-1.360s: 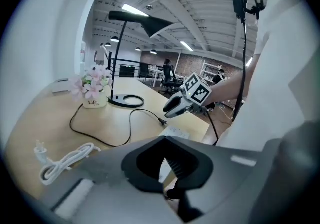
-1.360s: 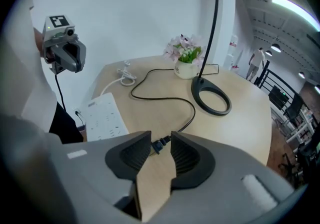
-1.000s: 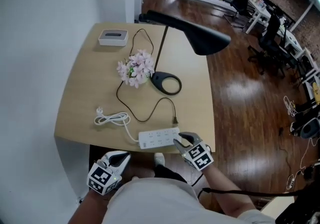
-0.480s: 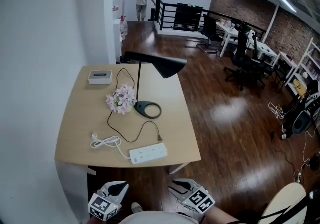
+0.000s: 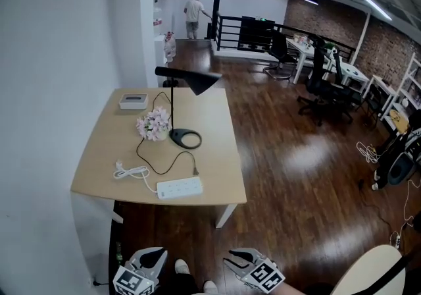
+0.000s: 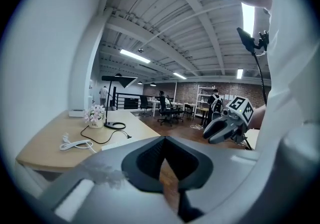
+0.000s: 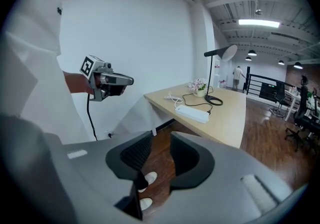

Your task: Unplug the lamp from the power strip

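Note:
The black desk lamp [image 5: 174,99] stands on the wooden table [image 5: 217,155]. Its black cord curls forward and ends in a plug [image 5: 195,172] that lies loose on the tabletop, just right of the white power strip [image 5: 179,187] and apart from it. Both grippers are well back from the table, over the floor. My left gripper [image 5: 154,257] is shut with nothing in it. My right gripper [image 5: 238,262] is open and empty. The right gripper view shows the strip [image 7: 191,112] far off, with brown floor between the jaws.
A pot of pink flowers [image 5: 153,123] stands beside the lamp base [image 5: 185,137]. A white box [image 5: 133,101] sits at the table's back left. The strip's white cord [image 5: 131,171] is coiled at the left. A white wall runs along the left; office chairs stand far right.
The view has backed well away from the table. The right gripper, at the strip's right end a second ago, now hangs low over the floor with the left one.

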A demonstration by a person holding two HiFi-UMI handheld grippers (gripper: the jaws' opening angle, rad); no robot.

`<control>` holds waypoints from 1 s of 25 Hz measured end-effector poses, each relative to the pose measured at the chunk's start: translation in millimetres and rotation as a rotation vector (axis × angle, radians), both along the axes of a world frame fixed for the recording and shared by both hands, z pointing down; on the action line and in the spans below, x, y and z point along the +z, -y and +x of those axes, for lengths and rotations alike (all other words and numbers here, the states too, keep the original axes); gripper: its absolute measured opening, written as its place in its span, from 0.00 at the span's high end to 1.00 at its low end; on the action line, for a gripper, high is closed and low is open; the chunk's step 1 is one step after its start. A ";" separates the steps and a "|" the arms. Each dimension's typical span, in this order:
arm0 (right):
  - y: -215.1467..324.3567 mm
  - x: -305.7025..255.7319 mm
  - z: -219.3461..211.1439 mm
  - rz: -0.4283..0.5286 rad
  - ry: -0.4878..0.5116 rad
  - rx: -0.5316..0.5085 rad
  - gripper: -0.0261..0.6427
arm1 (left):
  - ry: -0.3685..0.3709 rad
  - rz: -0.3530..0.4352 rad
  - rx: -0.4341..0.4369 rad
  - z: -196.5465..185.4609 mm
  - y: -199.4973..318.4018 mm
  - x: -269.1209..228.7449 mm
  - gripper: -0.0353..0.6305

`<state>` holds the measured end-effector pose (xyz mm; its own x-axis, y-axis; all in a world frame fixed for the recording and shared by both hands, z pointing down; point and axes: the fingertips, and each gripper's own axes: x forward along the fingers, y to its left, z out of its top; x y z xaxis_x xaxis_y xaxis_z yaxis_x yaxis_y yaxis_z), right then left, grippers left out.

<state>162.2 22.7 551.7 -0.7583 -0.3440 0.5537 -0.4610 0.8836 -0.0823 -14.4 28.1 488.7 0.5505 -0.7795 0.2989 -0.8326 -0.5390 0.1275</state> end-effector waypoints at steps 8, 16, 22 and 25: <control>-66.1 -21.2 22.5 -0.027 0.035 0.011 0.78 | 0.051 -0.014 0.014 22.1 -56.0 -20.4 0.94; -121.5 -40.9 14.5 0.023 0.084 0.060 0.78 | 0.083 0.060 0.067 3.3 -121.3 -42.4 0.94; -181.6 -55.5 -26.3 0.029 0.137 0.097 0.78 | 0.045 0.064 0.099 -27.5 -199.6 -48.2 0.94; -218.2 -59.6 -44.7 0.029 0.114 0.092 0.78 | 0.052 0.069 0.139 -39.0 -234.9 -45.8 0.94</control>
